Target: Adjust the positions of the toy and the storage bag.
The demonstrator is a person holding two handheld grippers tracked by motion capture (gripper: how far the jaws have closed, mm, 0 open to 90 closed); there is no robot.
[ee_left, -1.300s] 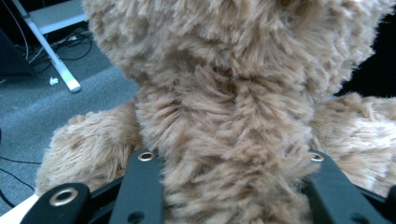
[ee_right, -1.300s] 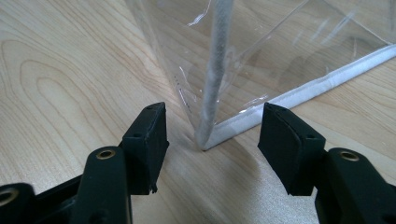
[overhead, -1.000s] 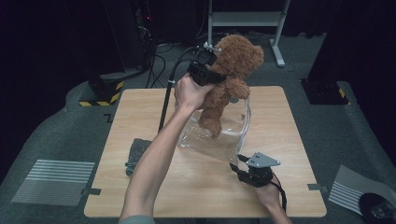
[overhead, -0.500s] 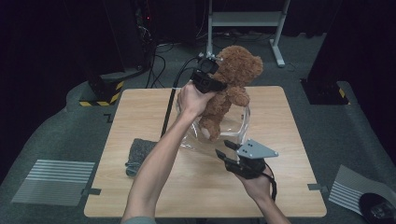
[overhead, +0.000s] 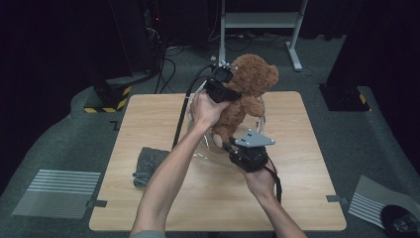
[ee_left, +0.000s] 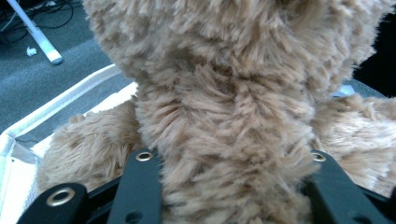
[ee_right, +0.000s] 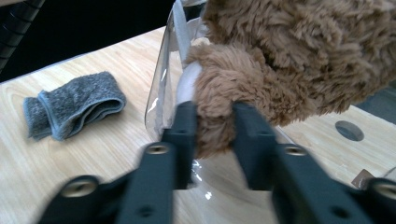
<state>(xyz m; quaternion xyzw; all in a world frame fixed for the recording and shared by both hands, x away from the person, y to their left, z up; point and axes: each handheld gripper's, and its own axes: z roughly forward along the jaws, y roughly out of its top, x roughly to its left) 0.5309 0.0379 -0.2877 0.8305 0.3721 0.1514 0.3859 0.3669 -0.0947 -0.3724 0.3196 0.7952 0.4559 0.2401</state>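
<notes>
A brown teddy bear [overhead: 253, 79] hangs upright over a clear plastic bag [overhead: 204, 154] with a white rim that stands on the wooden table [overhead: 148, 111]. My left gripper [overhead: 231, 94] is shut on the bear's body [ee_left: 224, 107], one jaw on each side [ee_left: 231, 156]. My right gripper [overhead: 229, 146] has come up from below. Its jaws have just been closing, and they now pinch the bear's foot [ee_right: 219, 100] between them [ee_right: 215, 126], beside the bag's wall [ee_right: 161, 93]. The bear's lower legs dip into the bag's mouth.
A folded grey cloth [overhead: 147, 165] lies on the table left of the bag, also near in the right gripper view [ee_right: 74, 108]. A white stand [overhead: 257, 22], cables and a black-and-yellow base [overhead: 106, 96] sit on the floor behind the table.
My right gripper rose from the table's near right side toward the bear and closed on its foot. The left gripper lowered the bear a little toward the bag.
</notes>
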